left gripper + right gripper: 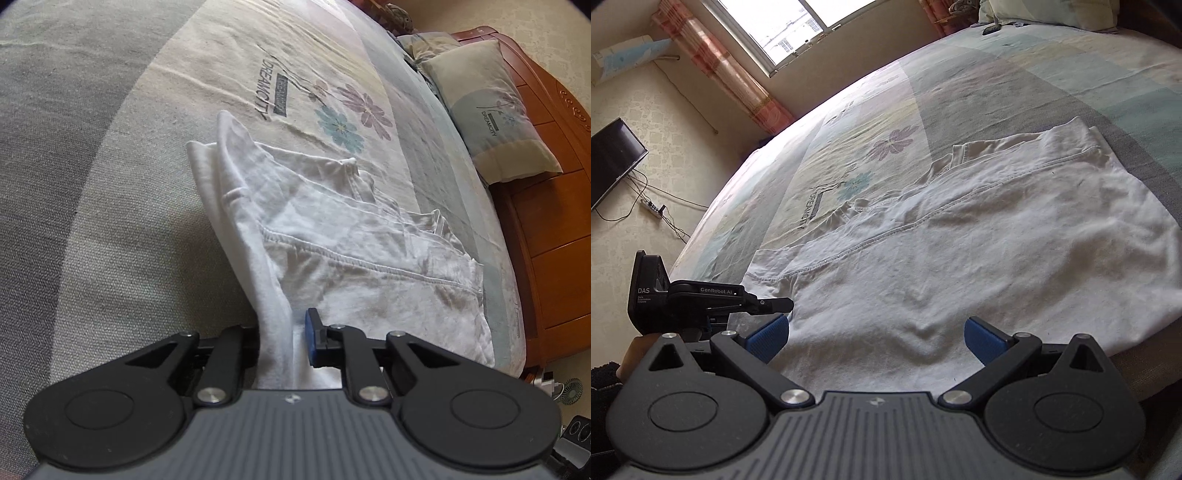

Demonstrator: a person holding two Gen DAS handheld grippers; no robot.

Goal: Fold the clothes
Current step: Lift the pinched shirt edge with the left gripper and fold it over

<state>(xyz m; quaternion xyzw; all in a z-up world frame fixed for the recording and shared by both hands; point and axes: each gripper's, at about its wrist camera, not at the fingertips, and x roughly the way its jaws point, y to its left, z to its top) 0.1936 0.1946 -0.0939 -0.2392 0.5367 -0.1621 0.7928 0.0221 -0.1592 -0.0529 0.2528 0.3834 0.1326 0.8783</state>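
Observation:
A white T-shirt (960, 251) lies spread on the bed, partly folded, with stitched hems showing. In the left wrist view my left gripper (286, 343) is shut on a bunched edge of the white T-shirt (351, 258) and lifts it off the sheet, so a fold of cloth hangs from the jaws. My right gripper (877, 334) stands open just above the shirt's near edge, with only flat cloth below its blue pads (982, 338). The left gripper (775, 304) also shows at the lower left of the right wrist view, pinching the shirt's corner.
The bed sheet (110, 221) is grey and cream with printed flowers and lettering. A pillow (491, 110) leans on the wooden headboard (554, 240). A television (613, 158), cables and a power strip (652, 207) sit by the wall under a window (798, 26). A hand (633, 350) holds the left gripper.

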